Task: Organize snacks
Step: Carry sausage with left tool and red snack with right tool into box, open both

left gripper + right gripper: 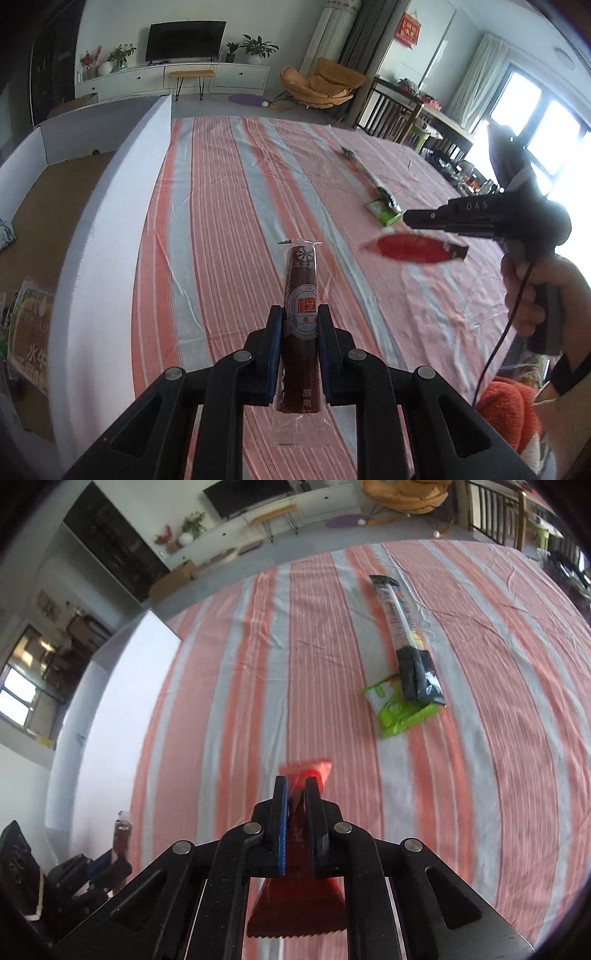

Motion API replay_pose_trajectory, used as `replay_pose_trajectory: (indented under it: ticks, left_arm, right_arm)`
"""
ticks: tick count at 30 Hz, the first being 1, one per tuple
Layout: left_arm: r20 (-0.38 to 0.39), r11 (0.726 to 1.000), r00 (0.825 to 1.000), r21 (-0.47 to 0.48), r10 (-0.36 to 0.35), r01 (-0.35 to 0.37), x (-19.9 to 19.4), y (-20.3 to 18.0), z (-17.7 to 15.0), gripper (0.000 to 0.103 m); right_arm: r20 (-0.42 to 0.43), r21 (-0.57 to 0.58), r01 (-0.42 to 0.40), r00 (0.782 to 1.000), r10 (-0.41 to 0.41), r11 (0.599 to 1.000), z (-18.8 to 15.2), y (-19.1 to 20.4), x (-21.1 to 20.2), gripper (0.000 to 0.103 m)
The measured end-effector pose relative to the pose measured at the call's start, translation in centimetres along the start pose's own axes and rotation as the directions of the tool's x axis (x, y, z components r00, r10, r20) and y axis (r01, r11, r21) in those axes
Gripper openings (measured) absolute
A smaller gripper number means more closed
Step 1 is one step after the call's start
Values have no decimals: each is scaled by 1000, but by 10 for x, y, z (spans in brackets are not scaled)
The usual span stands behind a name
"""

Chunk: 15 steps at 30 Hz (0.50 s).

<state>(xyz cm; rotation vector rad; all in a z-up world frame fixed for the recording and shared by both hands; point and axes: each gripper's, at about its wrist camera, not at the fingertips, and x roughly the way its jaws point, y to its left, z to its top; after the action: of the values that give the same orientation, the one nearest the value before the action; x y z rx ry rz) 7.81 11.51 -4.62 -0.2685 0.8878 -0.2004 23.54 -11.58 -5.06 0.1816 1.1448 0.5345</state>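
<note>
My left gripper (pixel 300 314) is shut on a long brown snack stick in clear wrap (pixel 301 295) and holds it above the striped tablecloth (pixel 229 206). My right gripper (pixel 295 786) is shut on a red snack packet (pixel 297 904); the packet shows blurred in the left wrist view (pixel 410 251), hanging under the right gripper (pixel 408 218). A long black snack bar (pixel 404 635) lies on the cloth with one end over a green packet (pixel 395 712). The left gripper with its brown stick (pixel 122 838) shows at the lower left of the right wrist view.
A white-walled box (pixel 110 206) with a brown floor stands along the table's left side and holds some snack bags (pixel 29 325). A TV unit, an orange chair and a dining table stand beyond the far edge. An orange cloth (pixel 509 410) lies at lower right.
</note>
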Motion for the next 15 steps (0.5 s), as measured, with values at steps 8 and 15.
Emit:
replay_pose_trajectory:
  ticks: [8,15]
  left_arm:
    - [145,995,987,-82,66,-54,-95,52,10,17]
    - [195,990,972,-80,134,-120,-127,73,-3,17]
  right_arm:
    - [-26,-152,176,983,-182,973,-13,62,7,40]
    - [-220,-46,294,929,-297,955,-65,24,47,70]
